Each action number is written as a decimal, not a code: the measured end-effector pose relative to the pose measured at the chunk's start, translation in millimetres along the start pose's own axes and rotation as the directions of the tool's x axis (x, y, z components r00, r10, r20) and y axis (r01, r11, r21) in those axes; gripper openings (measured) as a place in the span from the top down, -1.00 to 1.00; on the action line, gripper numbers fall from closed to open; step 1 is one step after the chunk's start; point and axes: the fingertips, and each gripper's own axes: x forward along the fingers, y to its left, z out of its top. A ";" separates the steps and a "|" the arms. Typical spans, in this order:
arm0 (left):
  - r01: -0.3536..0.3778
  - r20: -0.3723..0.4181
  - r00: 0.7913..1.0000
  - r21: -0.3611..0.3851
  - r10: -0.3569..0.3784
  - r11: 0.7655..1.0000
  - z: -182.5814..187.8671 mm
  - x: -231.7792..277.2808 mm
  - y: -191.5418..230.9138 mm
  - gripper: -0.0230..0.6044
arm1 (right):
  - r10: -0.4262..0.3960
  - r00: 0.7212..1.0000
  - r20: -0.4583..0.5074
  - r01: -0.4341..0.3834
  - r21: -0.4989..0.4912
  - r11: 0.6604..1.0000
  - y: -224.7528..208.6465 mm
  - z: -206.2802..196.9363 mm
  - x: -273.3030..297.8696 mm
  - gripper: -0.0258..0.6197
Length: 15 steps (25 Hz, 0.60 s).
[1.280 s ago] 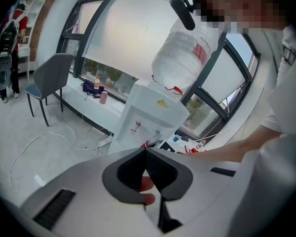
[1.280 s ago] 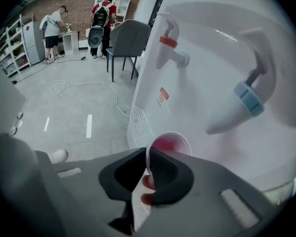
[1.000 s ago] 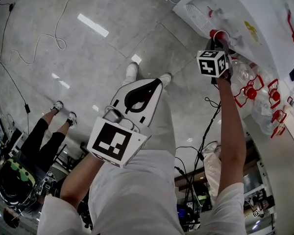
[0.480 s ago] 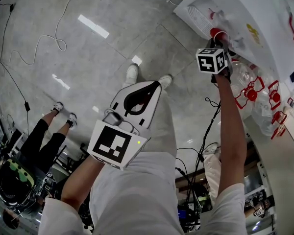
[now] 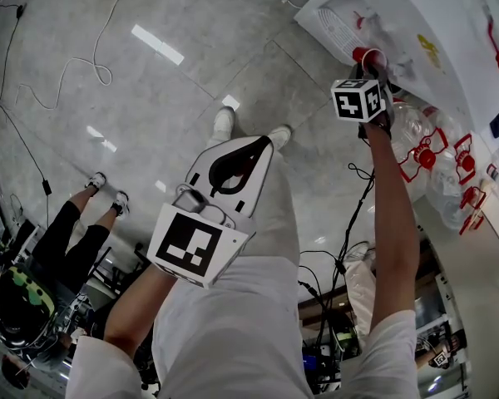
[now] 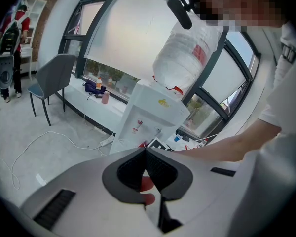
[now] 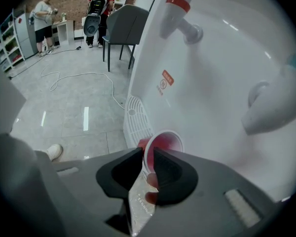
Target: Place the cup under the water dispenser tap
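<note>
My right gripper (image 7: pixel 147 154) is pinched narrow on the wall of the red cup (image 7: pixel 163 146), one pad inside the rim and one outside. The cup is tilted, and its open mouth with its white rim faces back toward me. It is up against the white front of the water dispenser (image 7: pixel 212 78), just past the end of the slotted drip grille (image 7: pixel 133 118). The red-capped tap (image 7: pixel 180 14) juts out higher on the panel, and a second tap (image 7: pixel 278 105) sticks out to the right. The cup sits lower than both. I cannot tell whether its base touches the tray.

From the head view, my right arm is stretched out to the dispenser (image 5: pixel 424 15). The right gripper (image 5: pixel 373 66) carries its marker cube just behind the cup (image 5: pixel 368 56), which is close to the grille (image 5: pixel 337 27). Clear spare bottles (image 5: pixel 416 127) with red handles lie beside the dispenser.

My left gripper (image 6: pixel 145 150) is held back near my body. Its jaws are closed tip to tip with nothing between them. In the head view this gripper (image 5: pixel 266 143) points down over the floor above my shoes (image 5: pixel 224 121). Its own view looks at the dispenser (image 6: pixel 153 112) from well apart, with the big water bottle (image 6: pixel 187 53) standing upside down on top and a grey chair (image 6: pixel 52 78) off to the left. A white cable (image 5: pixel 66 65) trails across the tiles.
</note>
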 end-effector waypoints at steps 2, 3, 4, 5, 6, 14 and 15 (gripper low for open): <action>0.002 0.002 1.000 0.004 -0.002 1.000 -0.8 -2.5 -1.1 0.92 | -0.005 1.000 0.014 0.005 0.008 1.000 0.7 1.9 -5.3 0.67; 0.003 0.003 1.000 0.006 -0.003 1.000 -1.0 -3.9 -1.9 0.92 | -0.006 1.000 0.021 0.006 0.015 1.000 1.0 2.6 -8.1 0.67; 0.005 0.004 1.000 0.008 -0.005 1.000 -1.1 -5.4 -3.0 0.92 | -0.007 1.000 0.026 0.006 0.022 1.000 1.2 3.0 -11.1 0.67; 0.007 0.005 1.000 0.010 -0.007 1.000 -1.3 -7.0 -4.2 0.92 | -0.007 0.999 0.031 0.006 0.028 1.000 1.3 3.3 -14.1 0.67; 0.009 0.007 1.000 0.013 -0.009 1.000 -1.4 -8.6 -5.5 0.92 | -0.008 0.999 0.035 0.007 0.032 0.999 1.1 3.3 -17.2 0.67; 0.018 0.011 1.000 0.041 -0.018 0.999 -9.2 -21.2 -7.5 0.92 | -0.018 1.000 0.022 0.017 0.023 1.000 9.4 -4.7 -19.6 0.67; 0.016 0.010 1.000 0.040 -0.016 0.999 -10.5 -22.3 -6.5 0.92 | -0.029 0.999 0.023 0.029 0.013 1.000 8.6 -4.9 -17.5 0.67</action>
